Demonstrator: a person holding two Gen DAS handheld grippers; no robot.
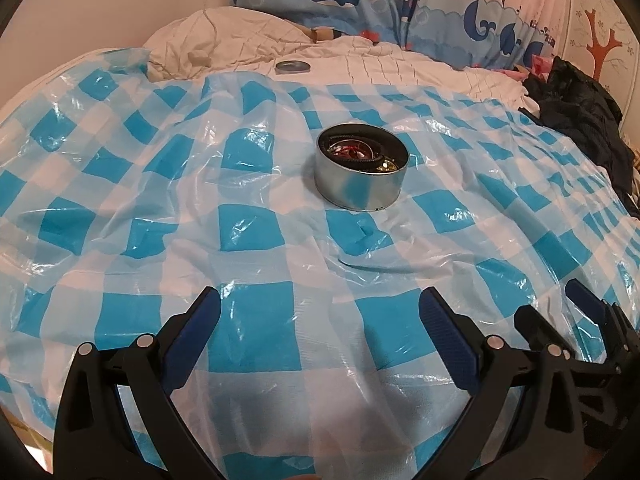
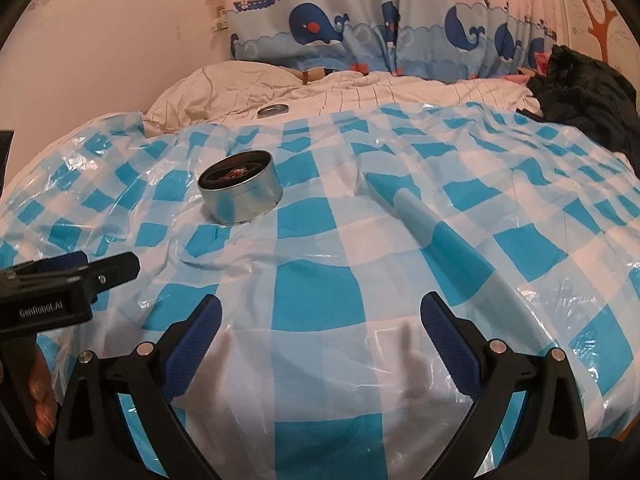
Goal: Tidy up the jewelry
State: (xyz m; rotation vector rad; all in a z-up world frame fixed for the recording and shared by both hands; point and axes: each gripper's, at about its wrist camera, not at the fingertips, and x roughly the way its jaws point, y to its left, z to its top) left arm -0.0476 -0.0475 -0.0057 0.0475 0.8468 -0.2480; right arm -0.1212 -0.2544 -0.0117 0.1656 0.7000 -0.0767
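A round silver tin [image 1: 362, 170] stands open on the blue-and-white checked plastic sheet [image 1: 180, 216], with red and dark jewelry inside. It also shows in the right wrist view [image 2: 240, 191], far left of centre. Its silver lid [image 1: 293, 67] lies apart on the white bedding behind; the lid shows in the right wrist view [image 2: 273, 110] too. My left gripper [image 1: 320, 312] is open and empty, well short of the tin. My right gripper [image 2: 320, 316] is open and empty, to the right of the tin.
A white pillow [image 1: 224, 36] and a whale-print curtain [image 1: 400, 0] lie at the back. Dark clothing [image 1: 580, 104] is piled at the far right. A raised fold [image 2: 432, 224] runs across the plastic sheet right of the tin.
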